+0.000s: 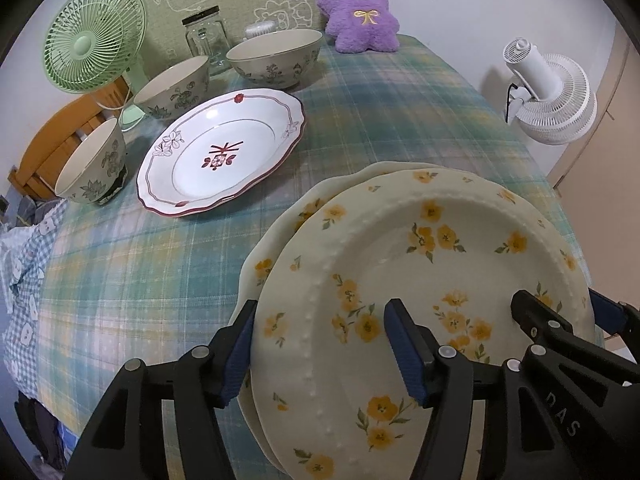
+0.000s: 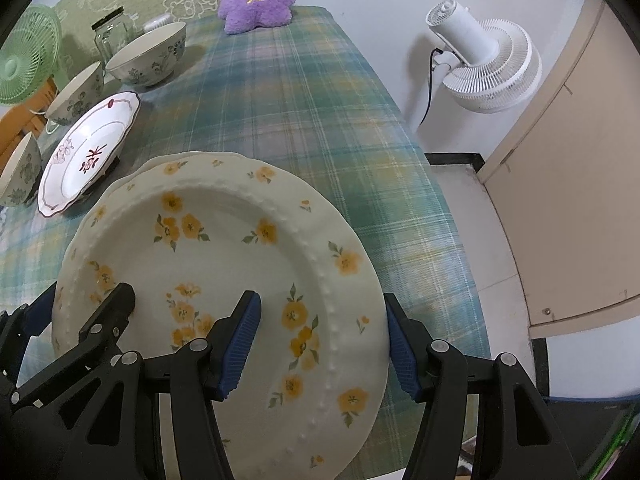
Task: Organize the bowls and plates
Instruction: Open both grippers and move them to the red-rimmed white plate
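Observation:
A cream plate with yellow flowers (image 1: 400, 264) (image 2: 224, 248) lies on top of a second like plate (image 1: 280, 224) at the near edge of the table. My left gripper (image 1: 320, 348) is open, its jaws straddling the plate's left rim. My right gripper (image 2: 320, 344) is open, its jaws straddling the plate's right rim; it also shows in the left wrist view (image 1: 568, 320). A white plate with red trim (image 1: 220, 152) (image 2: 88, 148) lies at the left. Three floral bowls (image 1: 276, 58) (image 1: 172, 88) (image 1: 92, 164) stand around it.
The table has a plaid cloth (image 1: 380, 112). A glass jar (image 1: 206, 38), a green fan (image 1: 94, 38) and a purple plush toy (image 1: 360, 12) stand at the back. A white fan (image 2: 484, 68) stands on the floor to the right.

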The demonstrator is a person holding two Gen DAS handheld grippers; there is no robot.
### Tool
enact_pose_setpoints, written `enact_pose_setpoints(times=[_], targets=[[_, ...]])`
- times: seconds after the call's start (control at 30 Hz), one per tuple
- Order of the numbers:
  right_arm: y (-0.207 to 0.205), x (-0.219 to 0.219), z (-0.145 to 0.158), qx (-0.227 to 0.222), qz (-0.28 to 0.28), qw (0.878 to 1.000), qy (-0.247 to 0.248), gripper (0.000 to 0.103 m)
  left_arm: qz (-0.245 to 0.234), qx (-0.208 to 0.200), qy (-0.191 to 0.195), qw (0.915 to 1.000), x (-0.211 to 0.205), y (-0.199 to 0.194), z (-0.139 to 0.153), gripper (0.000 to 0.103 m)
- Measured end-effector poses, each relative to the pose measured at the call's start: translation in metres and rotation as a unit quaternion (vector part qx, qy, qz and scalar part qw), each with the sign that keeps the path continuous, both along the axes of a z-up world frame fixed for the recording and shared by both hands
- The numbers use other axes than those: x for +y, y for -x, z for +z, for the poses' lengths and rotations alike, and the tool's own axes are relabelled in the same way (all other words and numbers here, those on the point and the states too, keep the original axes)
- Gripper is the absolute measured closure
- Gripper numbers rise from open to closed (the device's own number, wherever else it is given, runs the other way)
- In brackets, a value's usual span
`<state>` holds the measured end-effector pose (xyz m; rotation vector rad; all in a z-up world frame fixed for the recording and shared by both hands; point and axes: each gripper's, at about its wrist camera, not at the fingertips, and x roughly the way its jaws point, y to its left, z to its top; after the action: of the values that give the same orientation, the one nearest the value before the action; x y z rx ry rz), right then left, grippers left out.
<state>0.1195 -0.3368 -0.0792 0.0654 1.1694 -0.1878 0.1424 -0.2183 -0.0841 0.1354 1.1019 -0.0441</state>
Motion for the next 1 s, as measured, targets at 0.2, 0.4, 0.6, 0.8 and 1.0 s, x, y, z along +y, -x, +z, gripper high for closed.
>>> enact_pose_setpoints(times=[0.2, 0.4, 0.6, 0.8, 1.0], targets=[[-0.003, -0.002, 0.000, 0.008, -0.004, 1.000, -0.012, 0.040, 0.003, 0.010, -0.011, 0.9999, -0.003, -0.006, 0.000, 0.037], [-0.004, -0.003, 0.001, 0.014, -0.001, 1.000, -0.012, 0.041, 0.005, 0.021, -0.018, 0.9996, -0.005, -0.009, 0.001, 0.036], [-0.002, -0.001, 0.003, 0.014, 0.007, 1.000, -0.006, 0.044, 0.003, 0.038, -0.050, 0.9980, -0.012, -0.012, -0.002, 0.036], [-0.007, -0.001, -0.001, 0.015, 0.011, 1.000, -0.010, 0.044, 0.016, 0.040, -0.046, 0.9980, -0.008, -0.013, 0.000, 0.036], [-0.017, 0.006, -0.003, 0.023, 0.029, 0.999, -0.017, 0.041, 0.035, 0.049, -0.028, 0.9978, 0.006, -0.019, 0.004, 0.034]])
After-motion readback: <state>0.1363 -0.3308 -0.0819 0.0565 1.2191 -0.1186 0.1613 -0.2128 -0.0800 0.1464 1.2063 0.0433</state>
